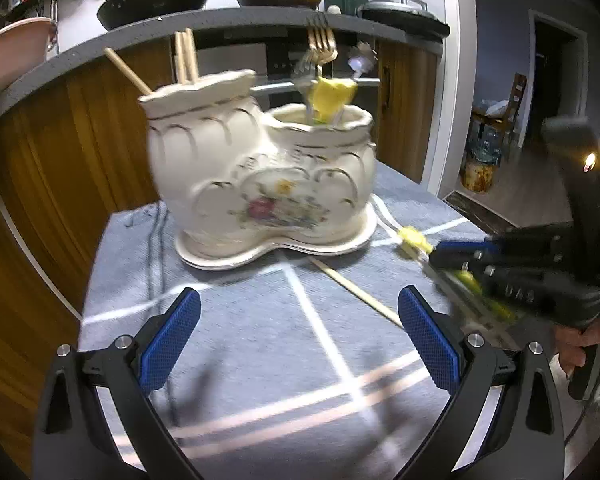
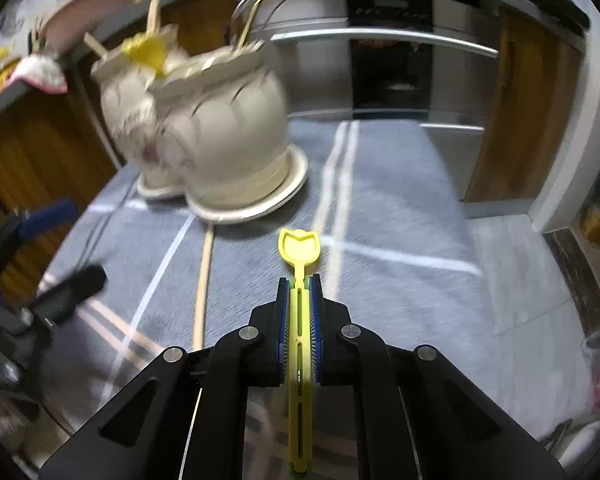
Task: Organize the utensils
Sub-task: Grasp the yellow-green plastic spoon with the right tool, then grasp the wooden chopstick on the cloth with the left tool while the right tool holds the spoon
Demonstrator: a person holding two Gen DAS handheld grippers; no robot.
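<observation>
Two joined ceramic pots [image 1: 260, 184] with utensils [image 1: 320, 56]

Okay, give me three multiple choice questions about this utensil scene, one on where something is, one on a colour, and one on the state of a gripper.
1. Where does the loose wooden chopstick lie?
A. on the grey cloth
B. in the ceramic holder
C. on the counter

2. What colour is the utensil in the right hand-held gripper?
A. red
B. yellow
C. white

3. How is the left hand-held gripper?
A. shut on a fork
B. shut on a chopstick
C. open, holding nothing

Answers: 1 A, it lies flat on the cloth in front of the holder; 2 B, its yellow handle sits between the pads; 3 C, its blue pads stand wide apart.
</observation>
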